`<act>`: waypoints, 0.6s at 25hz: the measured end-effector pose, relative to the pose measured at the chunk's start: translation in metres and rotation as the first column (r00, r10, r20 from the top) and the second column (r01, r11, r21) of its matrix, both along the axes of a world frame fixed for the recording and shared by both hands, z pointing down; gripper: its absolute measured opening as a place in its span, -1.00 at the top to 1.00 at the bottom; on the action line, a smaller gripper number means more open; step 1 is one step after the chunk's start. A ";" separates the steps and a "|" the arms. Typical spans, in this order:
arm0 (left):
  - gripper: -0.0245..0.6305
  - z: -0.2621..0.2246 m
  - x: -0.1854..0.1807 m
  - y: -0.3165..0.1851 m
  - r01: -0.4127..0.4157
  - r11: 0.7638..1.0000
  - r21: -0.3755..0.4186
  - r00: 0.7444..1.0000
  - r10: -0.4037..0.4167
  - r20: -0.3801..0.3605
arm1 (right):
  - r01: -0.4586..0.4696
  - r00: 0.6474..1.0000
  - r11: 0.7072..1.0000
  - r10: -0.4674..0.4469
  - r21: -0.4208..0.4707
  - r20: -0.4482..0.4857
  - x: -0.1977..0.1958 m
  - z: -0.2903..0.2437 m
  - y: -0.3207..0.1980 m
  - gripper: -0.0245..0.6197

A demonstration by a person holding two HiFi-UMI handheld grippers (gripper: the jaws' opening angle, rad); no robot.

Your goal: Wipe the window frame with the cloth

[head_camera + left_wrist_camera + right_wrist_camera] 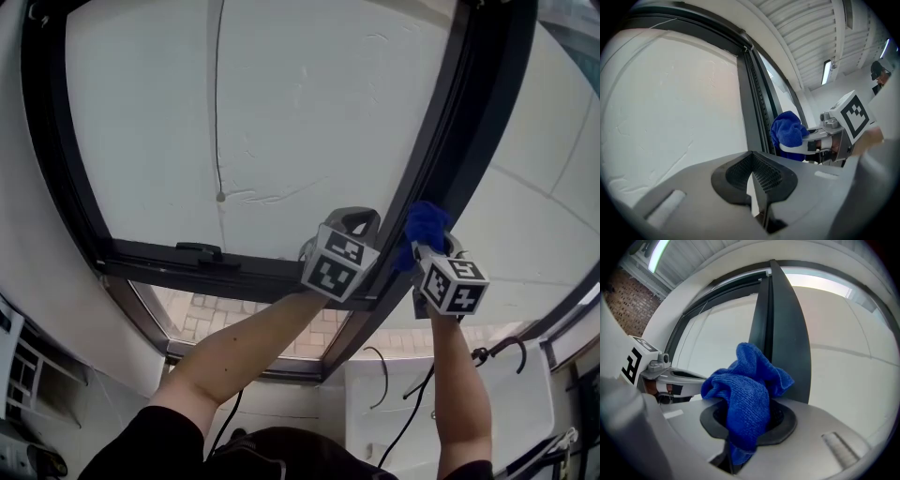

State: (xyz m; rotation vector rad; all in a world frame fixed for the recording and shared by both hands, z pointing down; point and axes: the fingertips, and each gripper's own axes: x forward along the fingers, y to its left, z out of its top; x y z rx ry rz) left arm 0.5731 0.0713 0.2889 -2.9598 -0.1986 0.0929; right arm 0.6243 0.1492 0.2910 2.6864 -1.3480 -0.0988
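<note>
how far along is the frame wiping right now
Done: the blue cloth is clamped in the right tongs. In hand: it is up at the dark upright frame bar; contact looks likely. The left tongs are shut, empty. Left: no wiped stretch shows, so bar and bottom rail may remain.

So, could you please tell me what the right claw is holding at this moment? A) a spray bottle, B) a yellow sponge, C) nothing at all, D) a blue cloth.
D: the right gripper view shows the blue cloth bunched between the jaws of the right claw, with the dark window frame just beyond it.
</note>
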 end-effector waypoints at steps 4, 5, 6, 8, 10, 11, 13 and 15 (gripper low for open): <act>0.95 0.026 0.000 -0.001 0.008 1.000 -0.015 1.000 -0.008 0.025 | -0.001 1.000 1.000 0.001 -0.020 0.017 0.000 0.026 0.000 0.65; 0.95 0.032 0.000 -0.001 0.012 1.000 -0.020 0.999 -0.011 0.032 | -0.001 1.000 1.000 0.001 -0.028 0.022 0.000 0.033 0.000 0.65; 0.95 0.039 0.000 -0.002 0.016 1.000 -0.025 0.999 -0.015 0.041 | -0.001 1.000 0.999 0.002 -0.038 0.026 0.000 0.040 0.000 0.65; 0.95 0.051 0.000 -0.004 0.017 0.999 -0.034 0.998 -0.015 0.054 | -0.009 0.999 0.998 0.011 -0.065 0.031 0.000 0.054 -0.001 0.65; 0.95 0.059 -0.001 0.000 -0.009 0.999 -0.036 0.998 0.011 0.056 | -0.025 0.999 0.994 0.027 -0.102 0.024 0.001 0.069 -0.001 0.65; 0.95 0.063 -0.001 0.003 -0.025 0.999 -0.032 0.998 0.026 0.055 | -0.030 0.999 0.993 0.033 -0.117 0.021 0.001 0.077 -0.001 0.65; 0.95 0.072 -0.003 0.008 -0.037 0.999 -0.021 0.997 0.038 0.061 | -0.029 0.999 0.992 0.034 -0.120 0.036 0.001 0.092 -0.001 0.65; 0.95 0.083 -0.004 0.009 -0.033 0.999 -0.019 0.997 0.034 0.075 | -0.025 0.998 0.993 0.030 -0.116 0.049 0.001 0.106 -0.002 0.65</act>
